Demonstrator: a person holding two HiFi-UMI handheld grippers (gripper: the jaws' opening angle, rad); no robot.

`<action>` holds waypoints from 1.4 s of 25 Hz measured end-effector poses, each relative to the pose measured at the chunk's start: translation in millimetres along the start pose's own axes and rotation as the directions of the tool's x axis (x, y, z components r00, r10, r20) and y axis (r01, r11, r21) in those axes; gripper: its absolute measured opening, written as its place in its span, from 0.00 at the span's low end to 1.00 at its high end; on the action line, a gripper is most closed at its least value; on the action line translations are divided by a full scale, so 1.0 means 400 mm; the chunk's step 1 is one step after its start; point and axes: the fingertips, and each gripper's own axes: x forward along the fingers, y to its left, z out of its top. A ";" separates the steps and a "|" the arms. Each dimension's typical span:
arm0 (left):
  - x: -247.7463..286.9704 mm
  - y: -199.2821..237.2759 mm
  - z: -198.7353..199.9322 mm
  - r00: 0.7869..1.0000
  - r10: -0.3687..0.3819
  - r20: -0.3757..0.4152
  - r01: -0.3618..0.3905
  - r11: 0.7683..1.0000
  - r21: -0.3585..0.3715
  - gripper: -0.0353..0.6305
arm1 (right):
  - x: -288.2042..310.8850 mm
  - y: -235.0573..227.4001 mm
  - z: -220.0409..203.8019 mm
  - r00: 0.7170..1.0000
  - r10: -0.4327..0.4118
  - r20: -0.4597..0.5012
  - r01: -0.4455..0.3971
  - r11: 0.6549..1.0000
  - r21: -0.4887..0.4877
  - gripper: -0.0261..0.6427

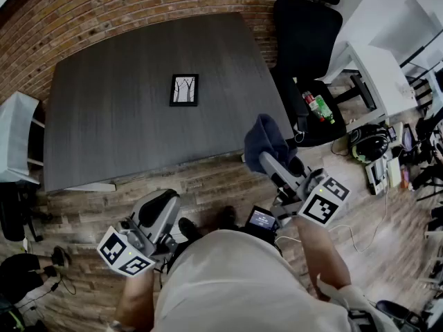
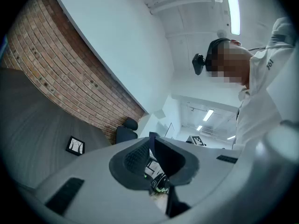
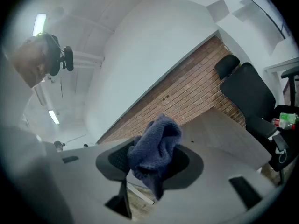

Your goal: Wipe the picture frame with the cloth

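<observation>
A small black picture frame (image 1: pixel 184 90) with a white print lies flat near the middle of the dark grey table (image 1: pixel 124 130); it also shows at the left of the left gripper view as the picture frame (image 2: pixel 75 145). My right gripper (image 1: pixel 266 159) hovers off the table's near right corner, shut on a bunched blue cloth (image 1: pixel 265 138), which fills the jaws as the cloth (image 3: pixel 155 149). My left gripper (image 1: pixel 165 200) is low and close to my body, off the table's front edge. Its jaws (image 2: pixel 150 158) are shut with nothing between them.
A black office chair (image 1: pixel 304 43) stands at the table's right side. Bottles (image 1: pixel 317 107), headphones (image 1: pixel 368 142) and cables lie on the brick-pattern floor to the right. A white cabinet (image 1: pixel 15 140) is at the table's left, a brick wall (image 1: pixel 124 5) beyond it.
</observation>
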 end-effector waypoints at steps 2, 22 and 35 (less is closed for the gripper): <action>0.003 0.002 -0.007 1.000 0.003 -0.001 -0.003 1.000 0.001 0.11 | 0.001 -0.004 -0.004 1.000 0.005 -0.006 -0.005 1.000 -0.007 0.30; 0.122 0.040 -0.100 0.988 0.143 -0.055 -0.141 0.989 0.040 0.12 | 0.048 -0.159 -0.072 0.953 0.073 -0.294 -0.095 0.994 -0.062 0.31; 0.168 0.383 -0.193 0.924 0.269 -0.273 -0.229 0.959 0.169 0.26 | 0.310 -0.279 -0.179 0.872 -0.073 -0.484 -0.075 0.957 -0.281 0.31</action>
